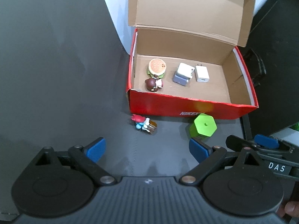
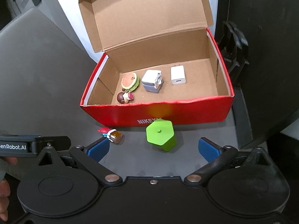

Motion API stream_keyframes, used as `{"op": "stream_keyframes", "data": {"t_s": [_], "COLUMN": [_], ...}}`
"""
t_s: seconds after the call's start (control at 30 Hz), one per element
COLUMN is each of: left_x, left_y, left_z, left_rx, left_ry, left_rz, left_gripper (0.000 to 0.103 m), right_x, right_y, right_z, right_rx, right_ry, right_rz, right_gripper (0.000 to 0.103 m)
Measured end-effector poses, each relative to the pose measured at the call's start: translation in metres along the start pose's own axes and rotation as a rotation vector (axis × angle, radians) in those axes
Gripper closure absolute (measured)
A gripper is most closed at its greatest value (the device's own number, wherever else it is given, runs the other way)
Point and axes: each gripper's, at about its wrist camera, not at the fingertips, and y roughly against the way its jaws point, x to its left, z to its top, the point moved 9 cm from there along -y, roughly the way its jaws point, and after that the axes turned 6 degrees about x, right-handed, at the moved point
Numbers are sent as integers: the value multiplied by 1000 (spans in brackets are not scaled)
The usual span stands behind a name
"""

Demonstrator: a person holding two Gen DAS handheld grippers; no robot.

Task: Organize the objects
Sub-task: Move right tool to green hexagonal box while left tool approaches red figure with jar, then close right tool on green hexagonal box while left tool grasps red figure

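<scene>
Both wrist views look forward and down across the grey surface (image 1: 56, 74) toward the open red box (image 1: 186, 106) — left camera from the left, right camera from the right, both near. Shared: box interior and green block (image 2: 160, 136).

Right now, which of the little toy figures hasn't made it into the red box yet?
The small red-and-blue figure with the amber base lies on the dark mat in front of the red box. The burger toy and brown-haired doll are already inside.
</scene>
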Motion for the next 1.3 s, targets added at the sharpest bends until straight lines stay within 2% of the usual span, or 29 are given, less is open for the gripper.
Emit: {"op": "stream_keyframes", "data": {"t_s": [0.1, 0.27, 0.4, 0.77, 1.1, 1.3], "left_x": [1, 2, 3, 7, 13, 16], "left_y": [-6, -21, -30, -55, -82, -103], "left_z": [2, 7, 9, 17, 18, 18], "left_rx": [-4, 2, 9, 51, 85, 110], "left_ry": [21, 69, 111, 251, 384, 423], "left_rz": [9, 11, 7, -27, -33, -18], "left_gripper": [9, 11, 12, 22, 49, 54], "right_x": [-4, -6, -7, -11, -17, -18], "right_y": [-9, -18, -25, -47, -63, -72], "right_z": [-3, -3, -2, 1, 1, 2], "right_rx": [14, -5, -5, 5, 34, 53], "right_ry": [-30, -28, -40, -61, -70, -89], "right_rz": [12, -1, 17, 22, 14, 10], "right_gripper": [13, 15, 21, 34, 46, 46]}}
